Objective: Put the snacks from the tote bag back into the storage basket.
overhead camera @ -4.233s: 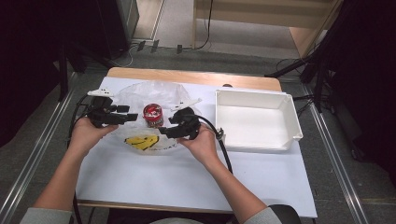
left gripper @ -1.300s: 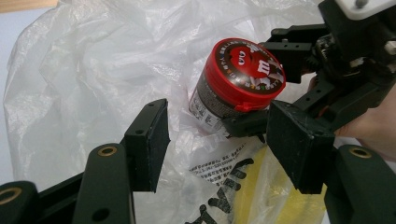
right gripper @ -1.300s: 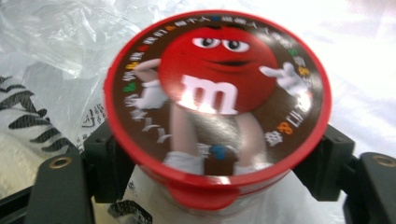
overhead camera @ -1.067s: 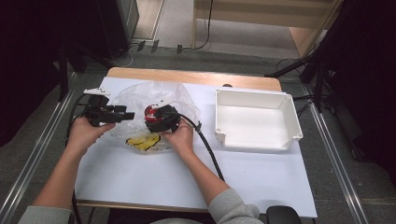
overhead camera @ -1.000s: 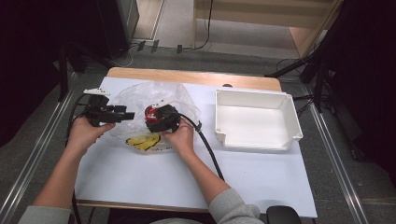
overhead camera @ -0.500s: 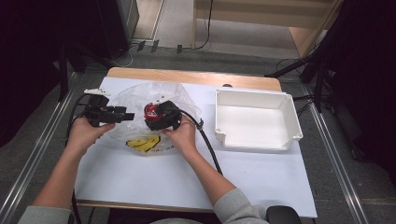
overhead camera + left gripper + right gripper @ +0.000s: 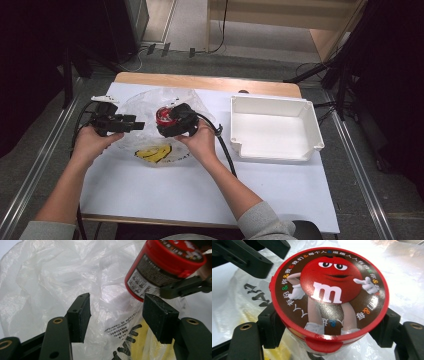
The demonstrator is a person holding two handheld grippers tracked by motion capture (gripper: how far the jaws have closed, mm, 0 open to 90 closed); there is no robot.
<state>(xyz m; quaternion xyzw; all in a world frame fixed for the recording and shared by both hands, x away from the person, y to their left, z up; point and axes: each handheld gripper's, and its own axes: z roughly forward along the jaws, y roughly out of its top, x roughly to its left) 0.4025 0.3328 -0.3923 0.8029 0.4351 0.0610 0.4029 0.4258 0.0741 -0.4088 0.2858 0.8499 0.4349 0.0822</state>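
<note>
1. A red M&M's candy tub (image 7: 329, 300) is clamped between the two black jaws of the right gripper (image 7: 329, 332); the pads are pressed against its sides just below the lid.
2. In the right gripper view the round lid is faced, printed with a red candy character on a brown ground and ringed by a red rim.
3. In the high view the tub (image 7: 163, 116) is seen held above a crumpled clear plastic bag (image 7: 145, 102), near the left half of the white table top (image 7: 200, 190).
4. The right gripper (image 7: 167, 125) is carried by the person's right hand (image 7: 201, 142), with its black cable trailing back along the forearm.
5. The left gripper (image 7: 117, 315) is held with its jaws wide apart; nothing is caught between them, and the plastic bag (image 7: 50, 277) lies behind the gap.
6. In the left gripper view the tub (image 7: 162, 265) is seen tilted at the upper right, just beyond the right-hand pad, with a jaw of the other gripper against its labelled side.
7. In the high view the left gripper (image 7: 134, 125) is pointed toward the tub from the left, close to it; whether they touch cannot be told.
8. A yellow printed patch (image 7: 155, 152) is seen on the bag, nearer the person than the tub.
9. A white plastic bin (image 7: 274, 127) stands on the right half of the table, well apart from both grippers.
</note>
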